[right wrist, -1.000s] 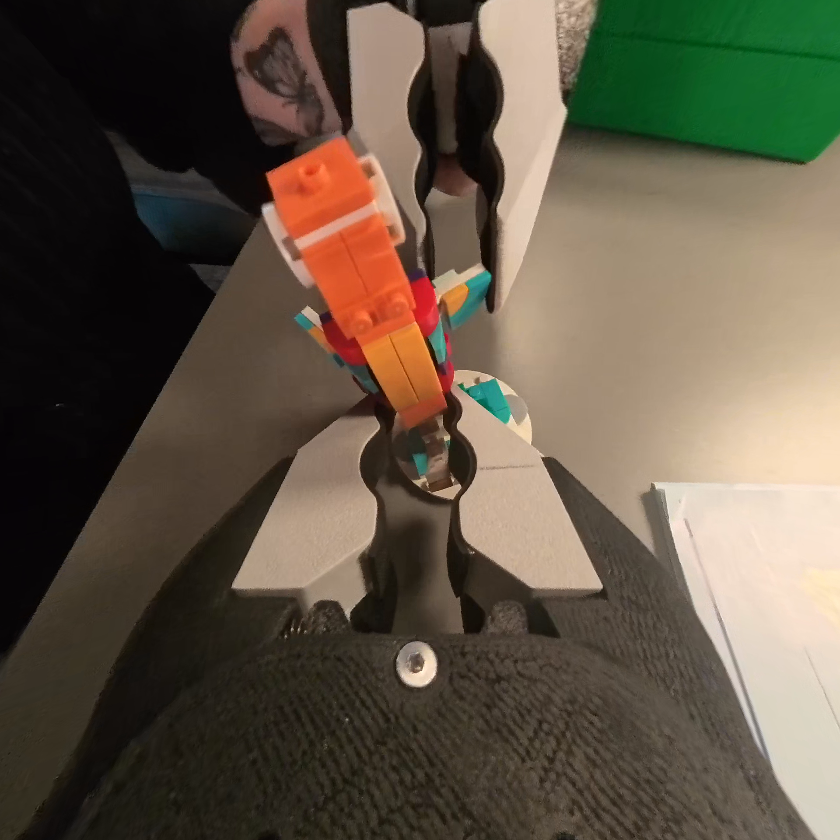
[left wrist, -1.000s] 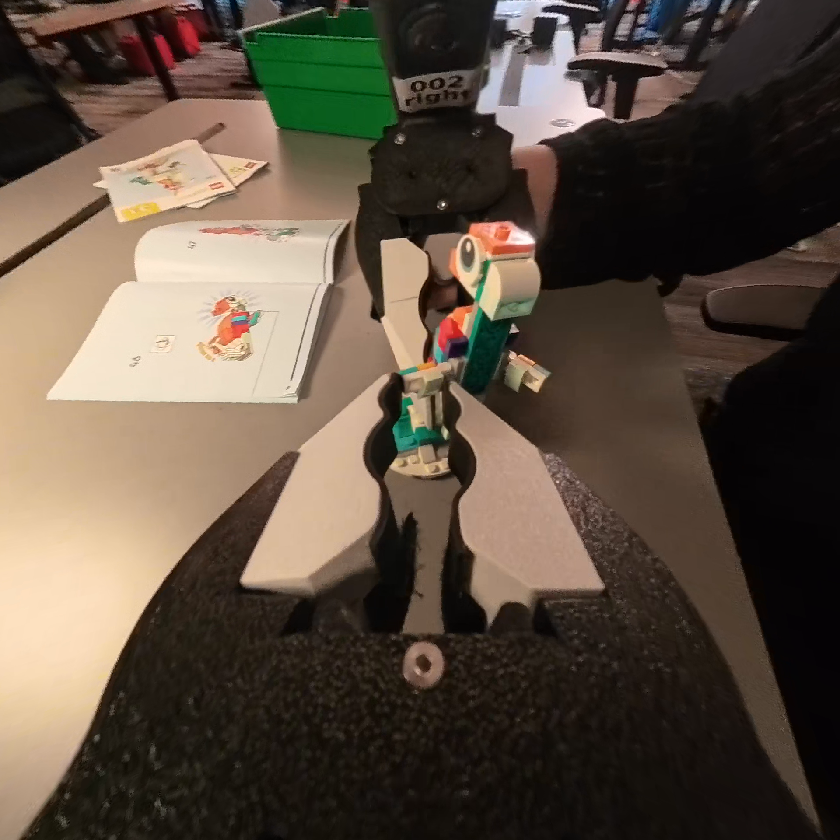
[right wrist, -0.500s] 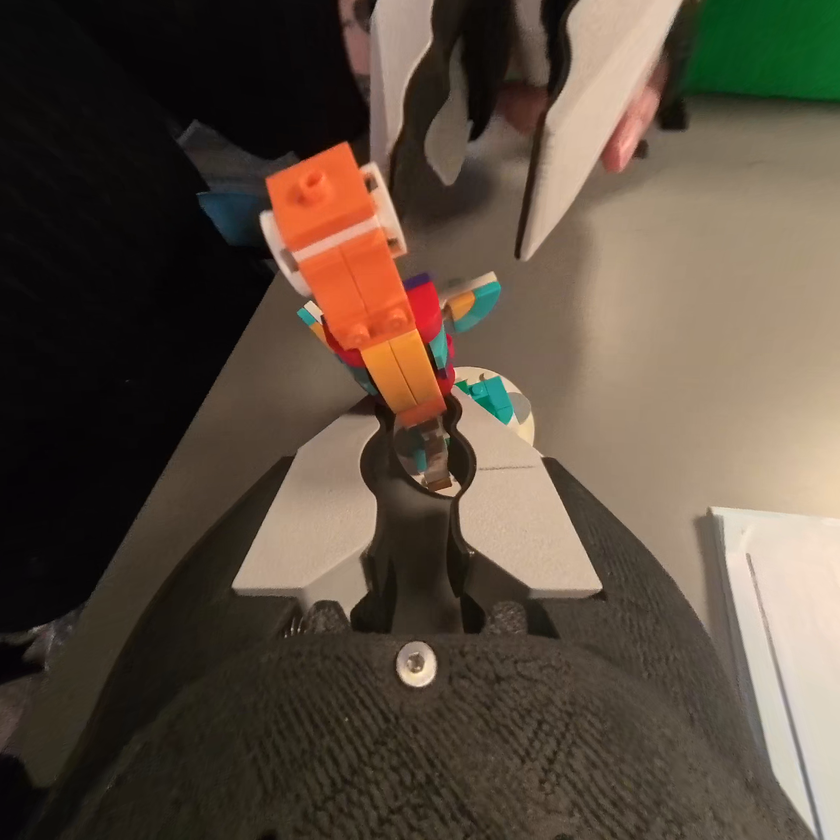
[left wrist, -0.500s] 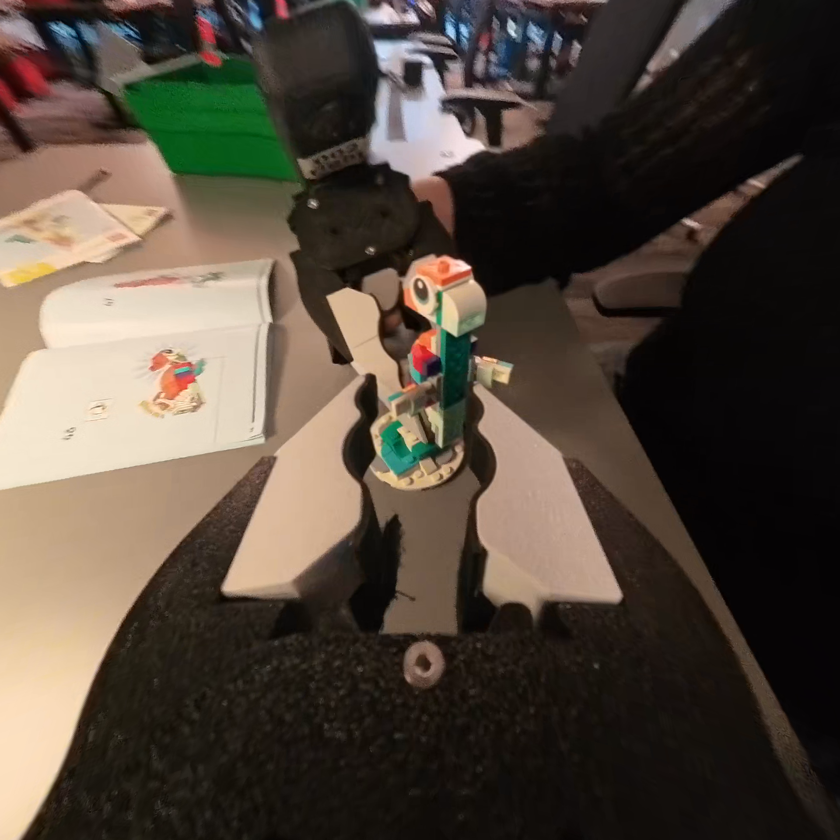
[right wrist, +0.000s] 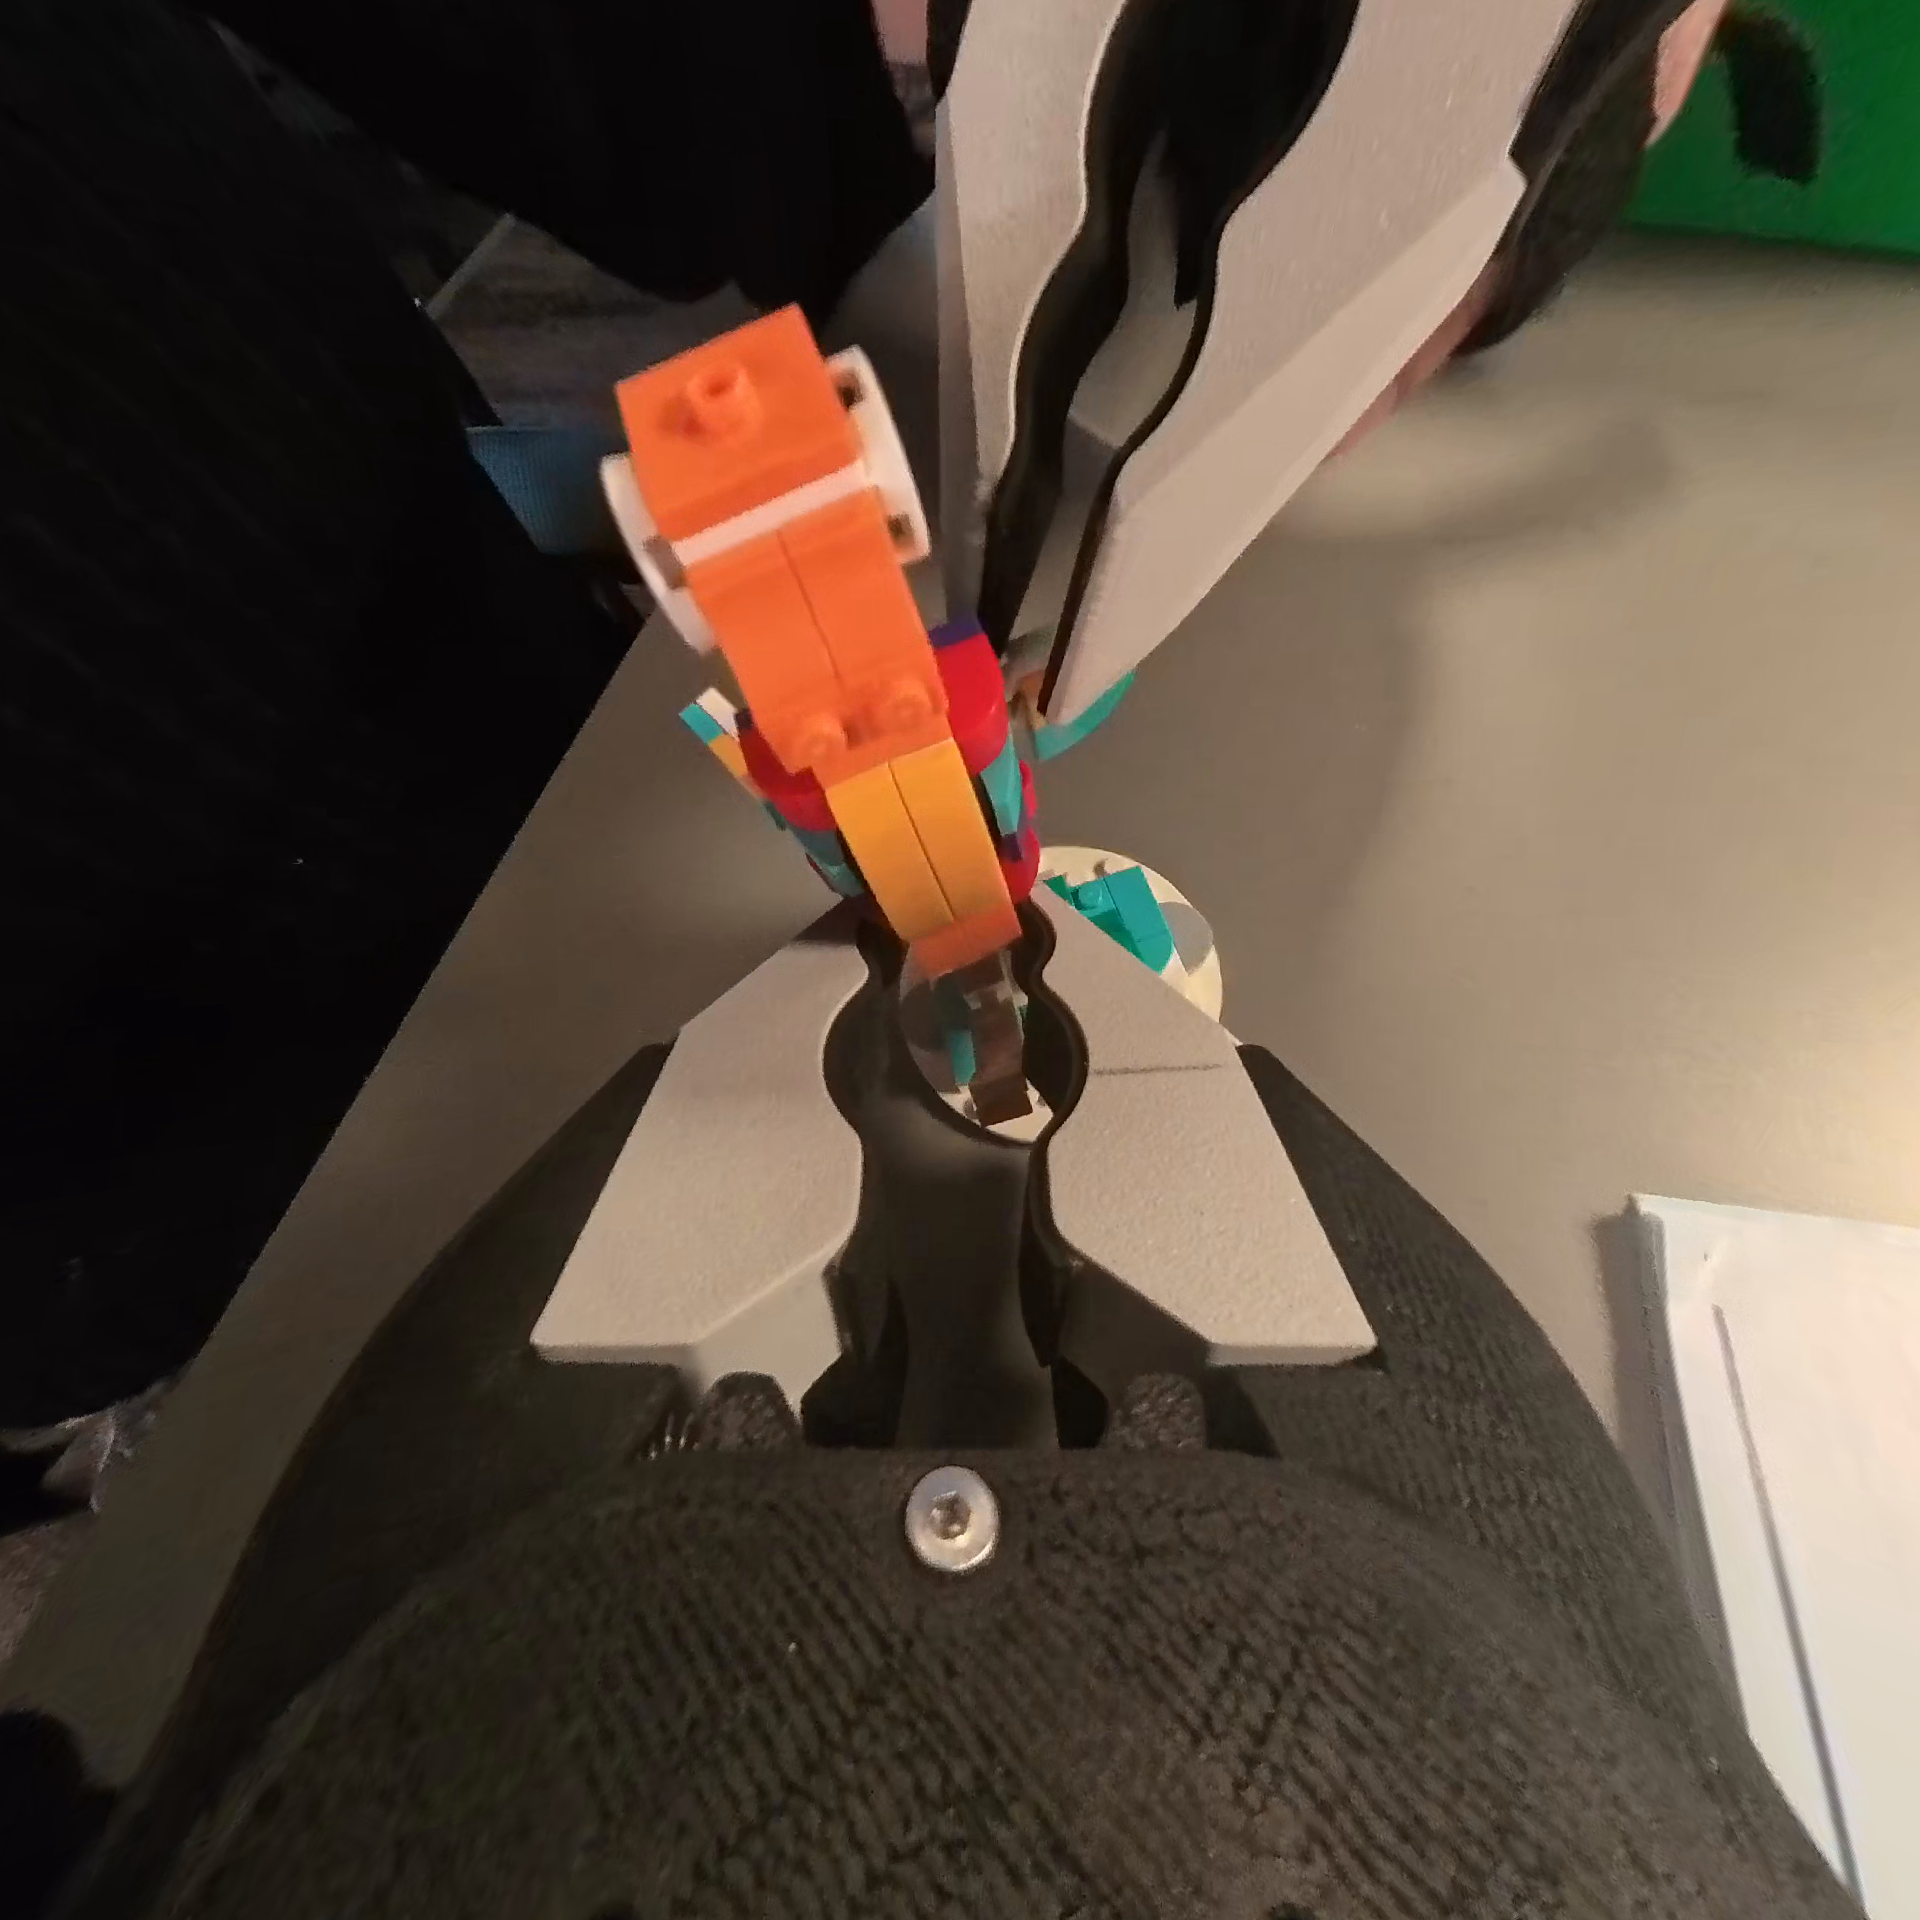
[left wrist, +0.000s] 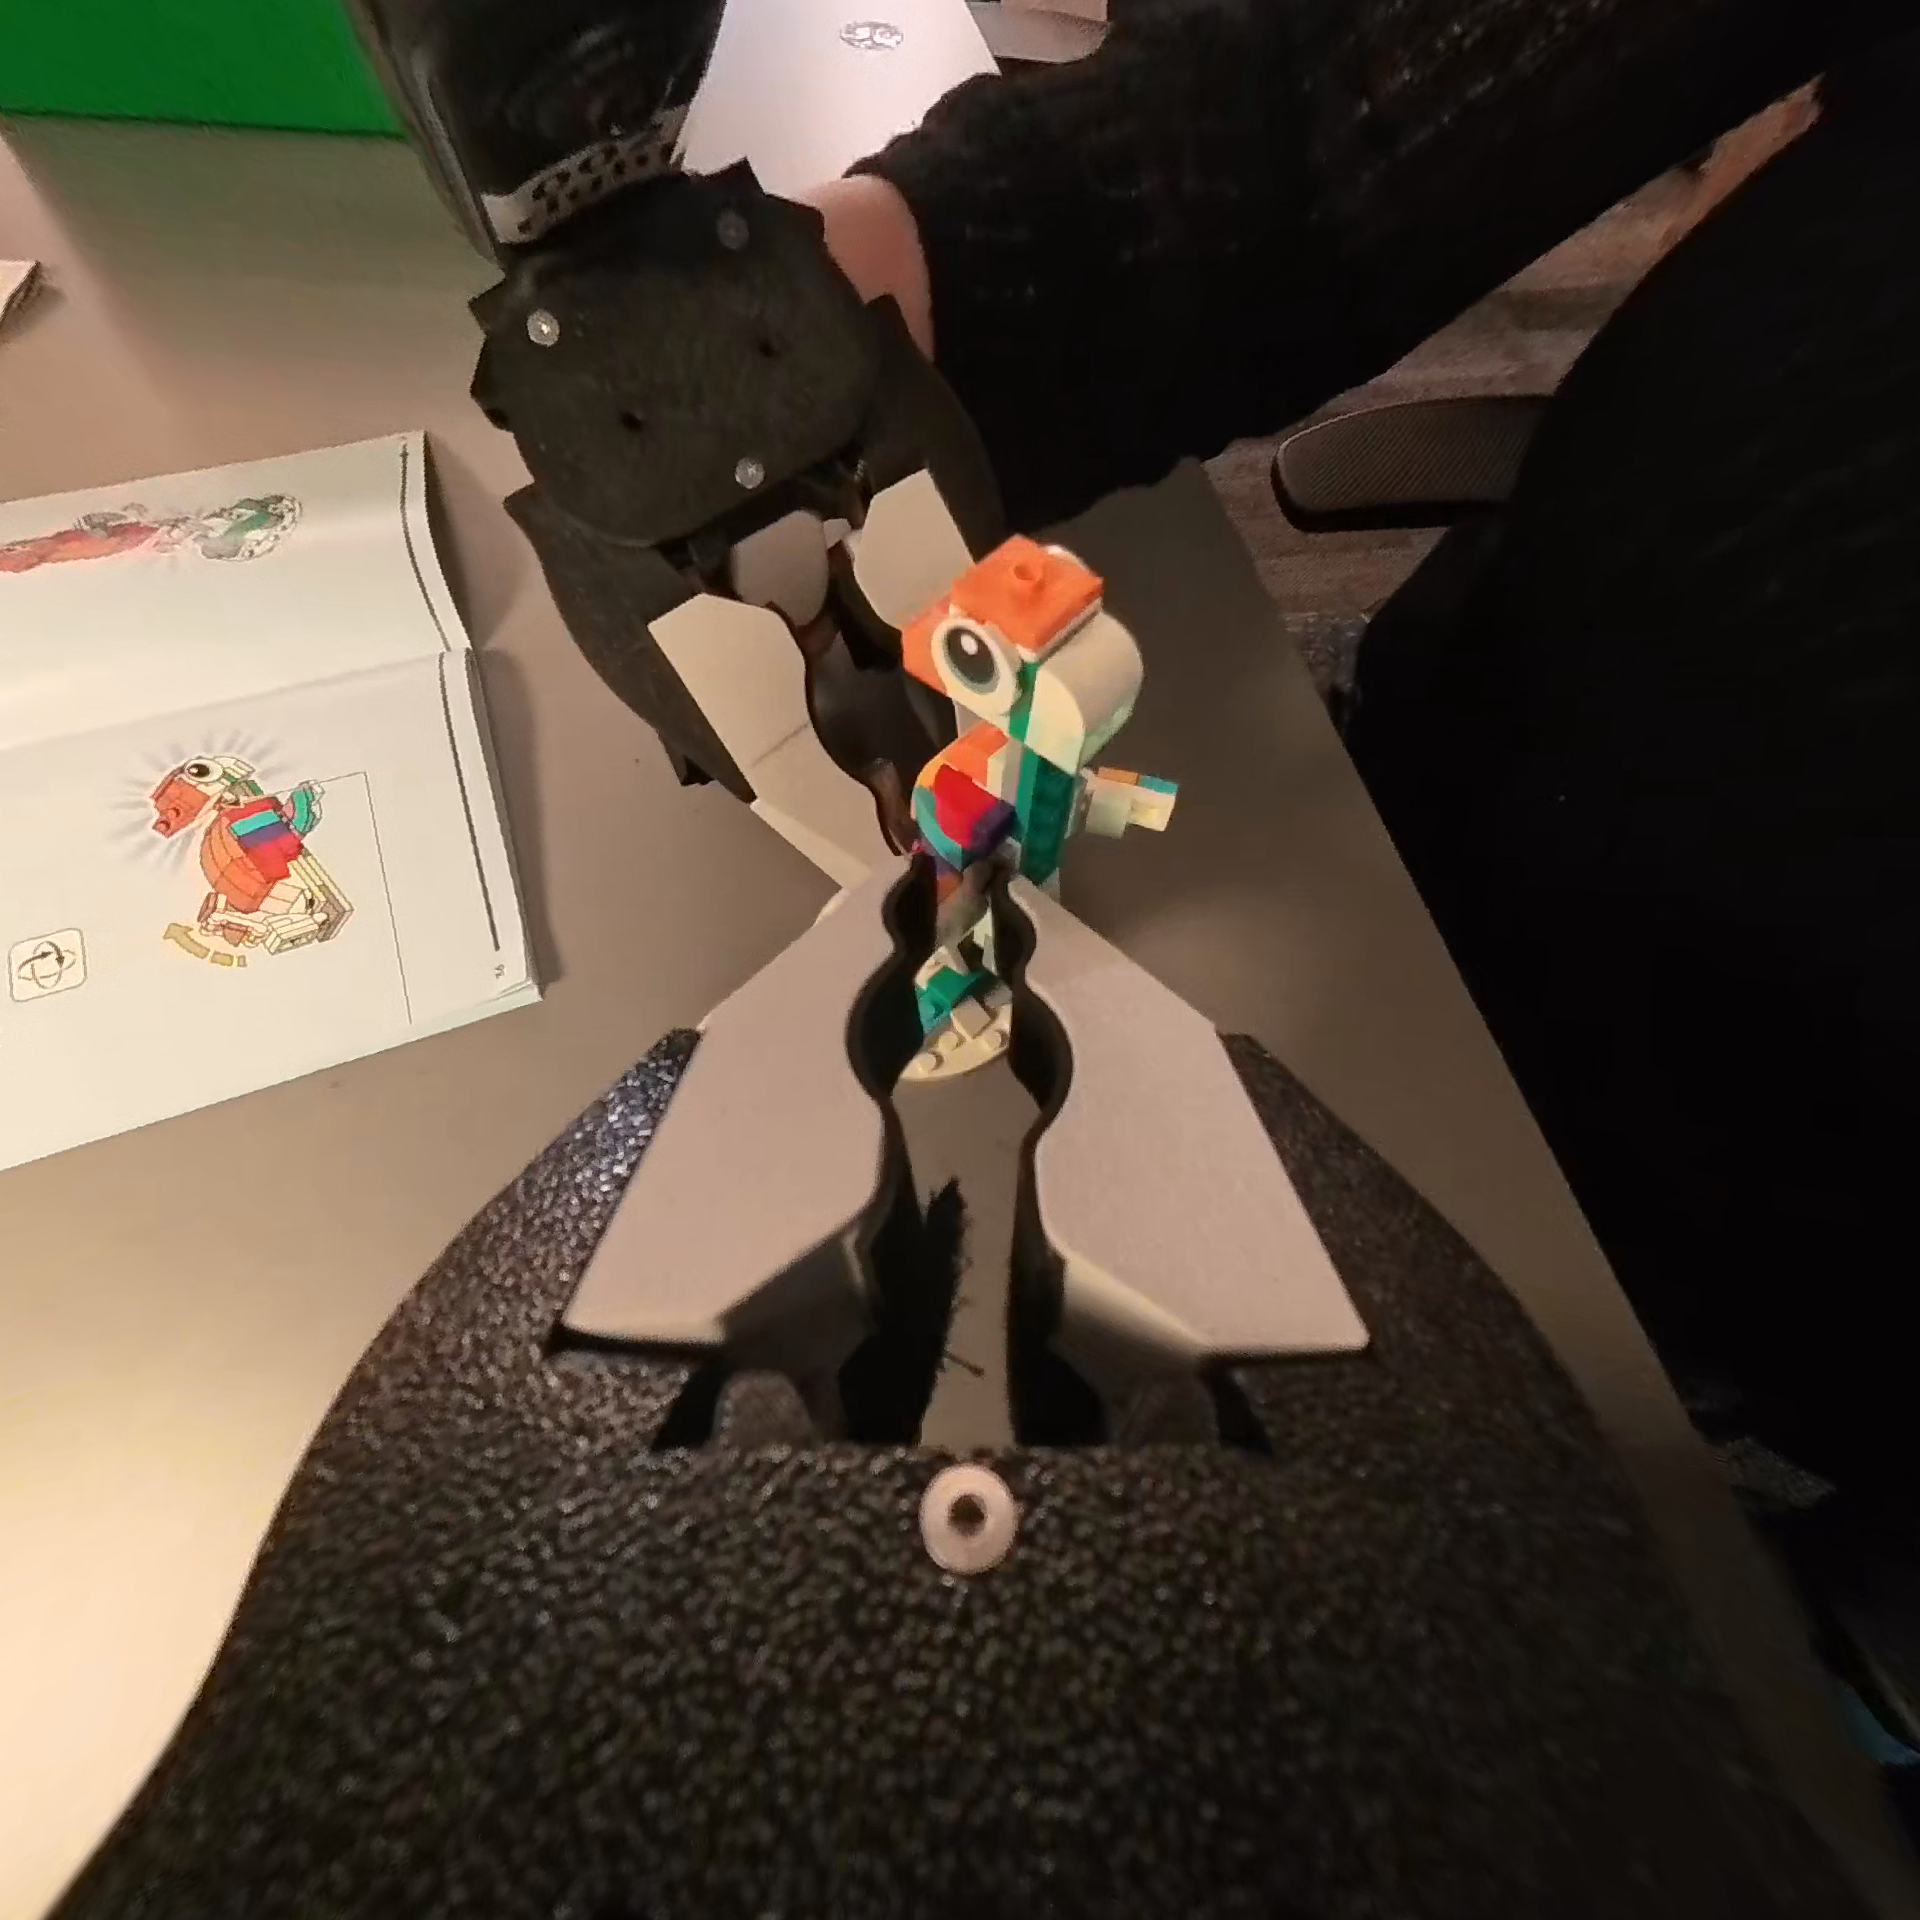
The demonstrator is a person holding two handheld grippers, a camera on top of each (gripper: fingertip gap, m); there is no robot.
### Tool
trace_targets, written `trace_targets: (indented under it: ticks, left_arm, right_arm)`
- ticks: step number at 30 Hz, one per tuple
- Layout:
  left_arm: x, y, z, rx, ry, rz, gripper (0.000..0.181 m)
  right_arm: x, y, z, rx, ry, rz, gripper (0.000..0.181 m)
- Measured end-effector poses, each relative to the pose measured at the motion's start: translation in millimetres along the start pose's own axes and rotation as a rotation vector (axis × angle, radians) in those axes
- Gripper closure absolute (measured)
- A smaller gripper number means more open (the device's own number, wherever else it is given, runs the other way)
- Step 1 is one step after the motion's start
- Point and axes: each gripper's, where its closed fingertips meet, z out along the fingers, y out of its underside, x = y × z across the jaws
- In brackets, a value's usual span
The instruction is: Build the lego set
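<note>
Stood upright near the bench (left wrist: 260,1299) edge on a round pale base: a lego figure (left wrist: 1023,748), orange-headed with one large eye, white neck, teal, red and yellow body, small winglets out at each side. From the right wrist view, seen from behind, orange back plates over yellow ones (right wrist: 821,665).

Left gripper (left wrist: 951,883): fingers (left wrist: 790,1060) drawn close, clamped on the lego figure at one side of its body; in the right wrist view the same tips (right wrist: 1039,686) pinched on a teal winglet on the model's right-hand side. Contact there partly blurred.

Right gripper (right wrist: 951,935): fingers (right wrist: 727,1122) nearly together, gripping the lower orange end of the figure's back, with the legs and round base visible through the gap behind the tips. From the left wrist view, approached from the far side, pale fingers (left wrist: 727,686) angled down toward the model, tips hidden behind it.

Lay open to the left on the bench: an instruction booklet (left wrist: 239,790), its page printed with a picture of the model. Beyond it, a green bin (left wrist: 197,62) at the far edge. A dark sleeve (left wrist: 1195,208) reached in from the right behind the right gripper.
</note>
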Motion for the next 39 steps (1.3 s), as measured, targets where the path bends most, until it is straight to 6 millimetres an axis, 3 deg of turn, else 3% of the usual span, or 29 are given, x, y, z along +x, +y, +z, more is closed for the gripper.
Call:
trace_targets:
  ticks: [6,8,10,13,17,21,26,31,34,39]
  left_arm:
    - [0,0,1,-0.016,-0.086,0.045,0.171]
    - [3,1,1,-0.033,-0.055,0.024,0.158]
    - [3,1,2,-0.039,-0.034,-0.001,0.155]
    - [-2,1,3,-0.035,-0.045,0.009,0.165]
    - [-3,1,3,-0.017,-0.041,-0.005,0.165]
    - [-7,5,3,-0.028,-0.071,-0.031,0.137]
    - [-3,0,4,0.003,-0.041,-0.015,0.163]
    - [-4,1,3,0.014,-0.062,-0.004,0.162]
    - [-6,7,4,-0.013,-0.088,0.003,0.146]
    - [-4,5,4,0.022,-0.084,0.012,0.158]
  right_arm:
    - [-1,0,0,0.002,0.010,0.002,0.162]
    - [-1,1,0,0.002,0.005,0.005,0.162]
    - [-1,1,-1,0.002,0.002,0.006,0.162]
    - [-1,1,-1,0.001,0.001,0.006,0.162]
    - [-1,1,-1,0.002,0.002,0.006,0.162]
    - [0,1,-1,0.001,-0.001,0.004,0.162]
    - [1,0,0,0.001,-0.003,0.004,0.162]
    - [2,0,0,0.001,0.002,0.005,0.162]
    - [2,0,0,0.001,-0.001,0.008,0.162]
    - [3,0,1,0.002,-0.002,0.013,0.162]
